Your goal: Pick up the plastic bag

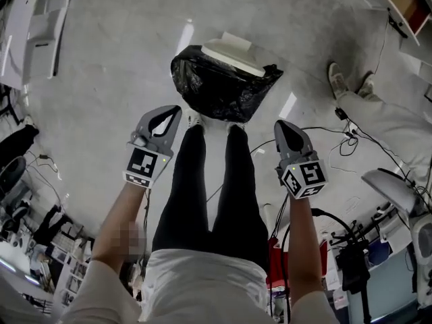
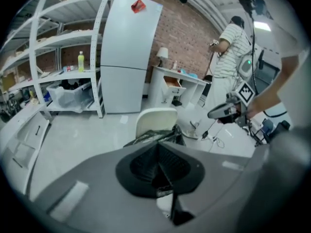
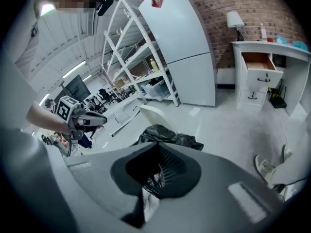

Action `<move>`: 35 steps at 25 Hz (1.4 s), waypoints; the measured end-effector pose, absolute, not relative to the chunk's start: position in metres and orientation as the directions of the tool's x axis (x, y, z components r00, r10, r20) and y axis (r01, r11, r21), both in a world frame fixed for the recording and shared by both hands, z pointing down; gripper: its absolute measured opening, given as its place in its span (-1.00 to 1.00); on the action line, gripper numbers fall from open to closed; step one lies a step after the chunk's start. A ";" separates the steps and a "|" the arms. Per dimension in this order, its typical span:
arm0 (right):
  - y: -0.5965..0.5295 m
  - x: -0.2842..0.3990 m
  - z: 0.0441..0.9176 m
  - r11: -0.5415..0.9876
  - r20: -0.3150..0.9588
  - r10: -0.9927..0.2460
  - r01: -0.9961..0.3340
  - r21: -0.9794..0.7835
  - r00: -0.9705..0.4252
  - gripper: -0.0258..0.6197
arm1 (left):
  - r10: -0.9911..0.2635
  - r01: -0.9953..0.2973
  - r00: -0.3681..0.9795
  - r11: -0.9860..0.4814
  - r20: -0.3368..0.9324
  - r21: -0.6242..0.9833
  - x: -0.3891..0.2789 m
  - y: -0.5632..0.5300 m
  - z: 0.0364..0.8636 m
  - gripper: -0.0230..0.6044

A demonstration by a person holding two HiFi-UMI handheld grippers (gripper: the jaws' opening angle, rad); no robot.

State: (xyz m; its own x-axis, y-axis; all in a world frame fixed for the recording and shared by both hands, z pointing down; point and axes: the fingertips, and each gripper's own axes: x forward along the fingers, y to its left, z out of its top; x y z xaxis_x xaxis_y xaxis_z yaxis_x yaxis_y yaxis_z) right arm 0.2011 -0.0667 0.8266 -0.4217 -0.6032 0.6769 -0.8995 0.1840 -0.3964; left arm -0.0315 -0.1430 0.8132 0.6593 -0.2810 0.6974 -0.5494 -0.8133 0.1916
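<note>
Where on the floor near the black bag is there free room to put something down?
Bare floor lies left of the black plastic bag, up to the white furniture, and beyond the white bin. The right side is crowded: cables and another person's shoes.

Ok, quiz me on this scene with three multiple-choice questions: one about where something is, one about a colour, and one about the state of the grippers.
1. Where is the plastic bag?
A) on a shelf
B) on the floor, just ahead of the person's shoes
C) on a desk

2. What colour is the bag?
A) white
B) blue
C) black

3. How do the left gripper and the right gripper stand?
A) both shut and empty
B) both wide open
C) left shut on the bag

Answers:
1 B: the head view shows it on the floor beyond the shoes.
2 C: it looks glossy black in every view.
3 A: each gripper view shows the jaws together with nothing between them.
</note>
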 end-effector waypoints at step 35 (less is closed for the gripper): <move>-0.110 0.205 1.078 0.027 0.330 -0.491 -0.392 -0.920 -0.806 0.35 | 0.047 -0.585 0.785 -0.273 0.618 0.764 -0.102 -0.202 1.160 -0.08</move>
State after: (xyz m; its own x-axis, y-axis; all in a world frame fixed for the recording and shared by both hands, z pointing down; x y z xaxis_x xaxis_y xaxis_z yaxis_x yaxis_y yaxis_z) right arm 0.2052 -0.1104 1.0782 -0.8065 -0.4908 0.3297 -0.3921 0.0266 -0.9195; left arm -0.1018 -0.2022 1.1601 0.7851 0.0474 0.6175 -0.5846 -0.2727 0.7641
